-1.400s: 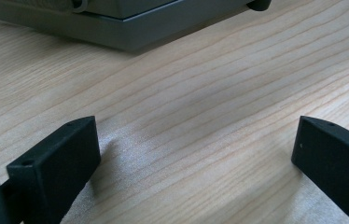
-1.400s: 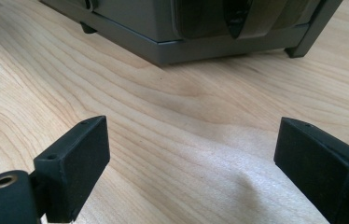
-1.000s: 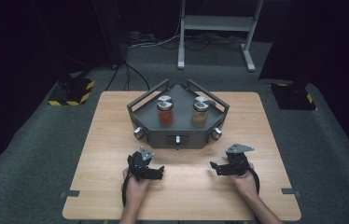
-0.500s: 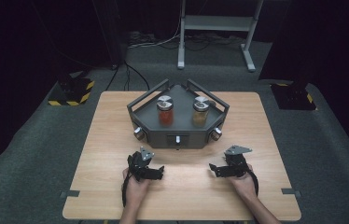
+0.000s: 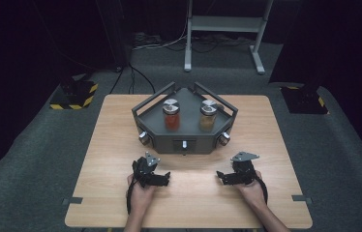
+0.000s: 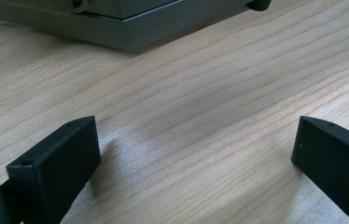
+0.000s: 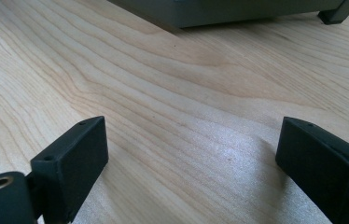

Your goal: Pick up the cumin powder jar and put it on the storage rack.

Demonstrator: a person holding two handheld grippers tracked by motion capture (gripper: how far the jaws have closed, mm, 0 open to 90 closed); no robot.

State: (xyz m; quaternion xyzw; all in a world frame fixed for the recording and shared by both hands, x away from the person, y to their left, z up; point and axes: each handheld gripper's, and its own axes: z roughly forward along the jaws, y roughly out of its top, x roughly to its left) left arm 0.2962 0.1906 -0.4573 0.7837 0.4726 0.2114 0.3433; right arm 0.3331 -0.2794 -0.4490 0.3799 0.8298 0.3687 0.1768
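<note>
- Two tongs low in the frame: left tongs point(image 5: 165, 180) gape wide over bare worktop point(image 5: 121, 145).
- Right tongs point(image 5: 221, 177) just opening wider, nothing between.
- Jar tray point(image 5: 184, 142) sits centre.

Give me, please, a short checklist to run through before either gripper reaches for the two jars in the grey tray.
1. Left gripper jaws open, nothing between them: ok; in the left gripper view bare wood lies between them.
2. Right gripper jaws open and empty: ok; they have just been opening, with bare wood between them.
3. Red-filled jar upright with lid on: ok.
4. Amber-filled jar upright with lid on: ok.
5. Path across the wooden table from the grippers to the grey tray: ok.
6. Lids screwed tight: cannot tell.
</note>
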